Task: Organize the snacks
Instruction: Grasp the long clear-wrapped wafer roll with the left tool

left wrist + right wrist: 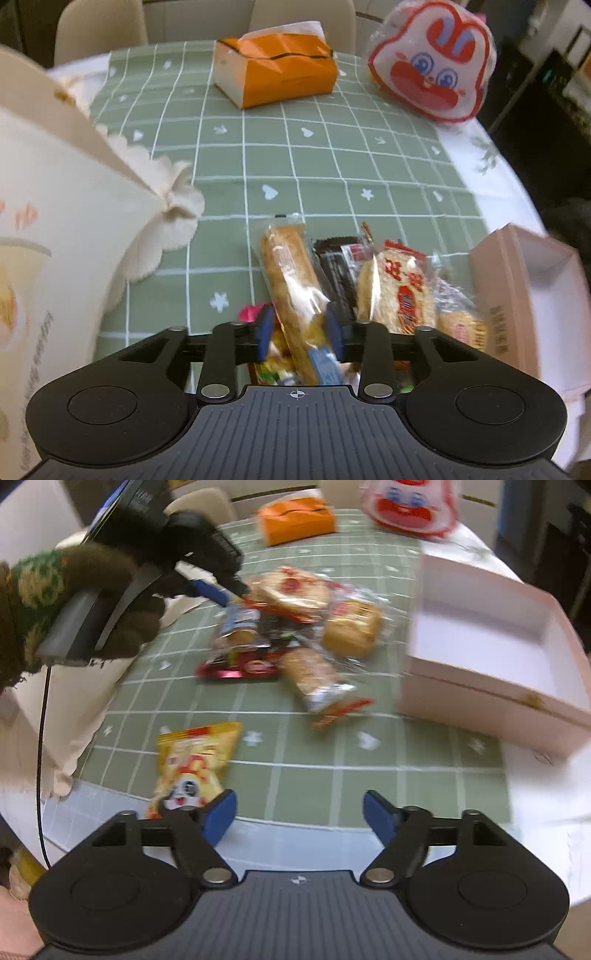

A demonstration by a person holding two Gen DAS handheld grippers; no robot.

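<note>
**Pink box bare, sorting barely begun**

Pink box (480, 642) ahead and right of my right tool (300, 812) shows nothing inside. Right tool is spread wide, holding nothing. My left tool (300, 328) is pressed onto a long wrapped bread stick (291, 280). The snack pile (295, 627) lies on the worktop (295, 166) just beyond it; a yellow packet (192, 764) sits apart. My estimate: nearly everything remains.

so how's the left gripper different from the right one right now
The left gripper has its jaws closed on a long bread stick packet over the snack pile; the right gripper is wide open, holding nothing. The left is among the snacks; the right hangs back near the table edge. Both have blue pads.
</note>
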